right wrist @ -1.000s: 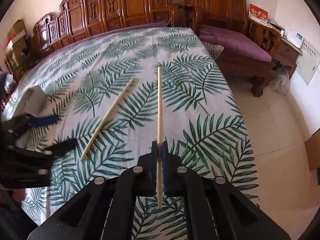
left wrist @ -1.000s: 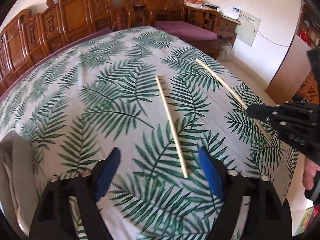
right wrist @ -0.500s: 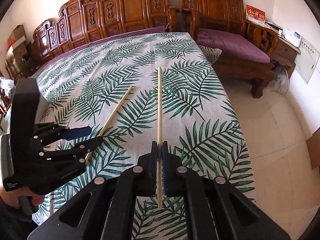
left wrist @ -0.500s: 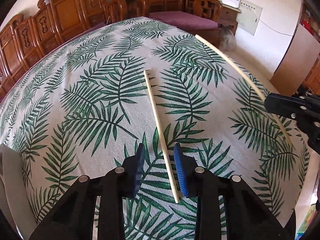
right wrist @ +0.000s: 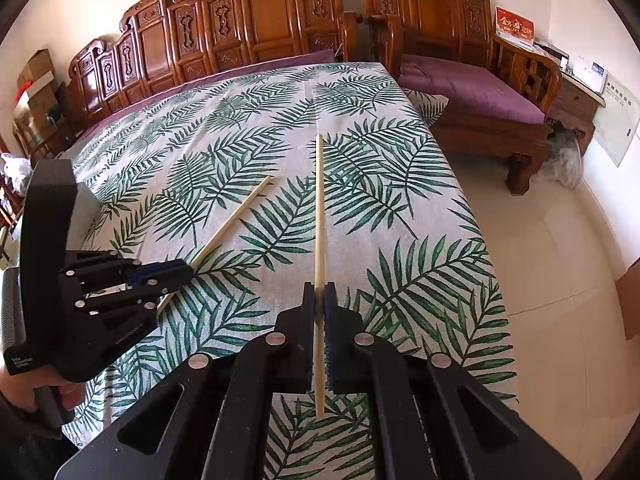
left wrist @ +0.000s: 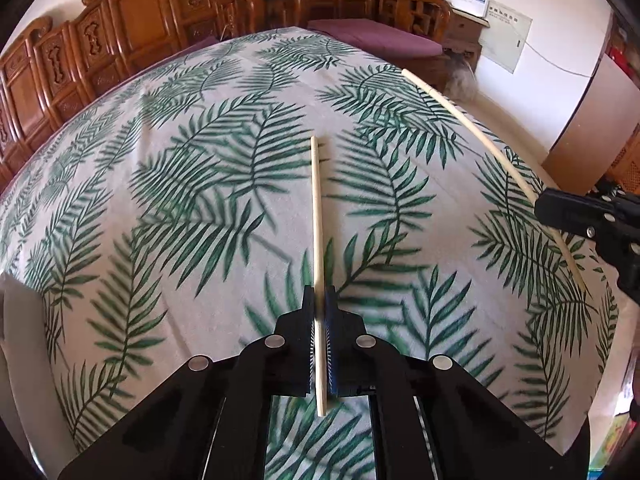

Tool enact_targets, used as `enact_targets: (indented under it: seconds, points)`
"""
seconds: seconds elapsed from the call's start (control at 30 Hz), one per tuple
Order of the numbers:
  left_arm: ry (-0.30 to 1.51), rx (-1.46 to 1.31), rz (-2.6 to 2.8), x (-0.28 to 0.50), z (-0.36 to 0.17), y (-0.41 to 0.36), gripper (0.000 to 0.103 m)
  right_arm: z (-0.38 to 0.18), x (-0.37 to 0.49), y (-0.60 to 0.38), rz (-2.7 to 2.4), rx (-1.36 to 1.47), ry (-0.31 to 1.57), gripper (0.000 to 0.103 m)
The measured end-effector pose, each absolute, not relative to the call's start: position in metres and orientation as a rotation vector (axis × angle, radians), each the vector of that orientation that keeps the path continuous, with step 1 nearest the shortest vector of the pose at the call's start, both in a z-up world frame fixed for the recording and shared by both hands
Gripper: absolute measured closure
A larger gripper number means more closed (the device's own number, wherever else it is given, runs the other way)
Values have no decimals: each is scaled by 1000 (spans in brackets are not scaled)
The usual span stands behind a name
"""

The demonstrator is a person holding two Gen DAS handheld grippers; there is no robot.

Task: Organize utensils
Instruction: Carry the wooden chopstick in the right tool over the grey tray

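Observation:
Two pale wooden chopsticks are on a table with a palm-leaf cloth [left wrist: 200, 200]. My left gripper [left wrist: 319, 300] is shut on one chopstick [left wrist: 317, 208] near its near end; the stick points away over the cloth. My right gripper [right wrist: 319, 296] is shut on the other chopstick [right wrist: 319, 208], held just above the cloth. The right gripper [left wrist: 592, 220] and its chopstick [left wrist: 480, 136] show at the right of the left wrist view. The left gripper [right wrist: 168, 270] and its chopstick [right wrist: 232, 220] show at the left of the right wrist view.
A pale box or tray edge [left wrist: 16, 320] lies at the table's left side. Carved wooden chairs [right wrist: 260, 20] line the far edge, and a bench with a purple cushion [right wrist: 472, 84] stands right. The table's right edge [right wrist: 460, 184] drops to a tiled floor.
My left gripper moved forward over the lying chopstick and closed on it. My right gripper has kept hold of its chopstick and stayed nearly still.

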State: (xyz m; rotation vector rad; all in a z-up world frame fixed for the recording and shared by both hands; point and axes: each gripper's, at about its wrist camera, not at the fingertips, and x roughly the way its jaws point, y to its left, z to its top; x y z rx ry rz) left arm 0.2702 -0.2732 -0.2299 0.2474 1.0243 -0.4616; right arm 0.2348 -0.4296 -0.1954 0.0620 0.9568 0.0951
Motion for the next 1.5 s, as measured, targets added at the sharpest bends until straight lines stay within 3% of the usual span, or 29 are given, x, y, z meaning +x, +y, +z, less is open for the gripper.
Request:
enact_targets:
  seconds: [1.5]
  points:
    - [881,86,-334,190,-137,-55,99,-163,202,-279,398,-126,897,97]
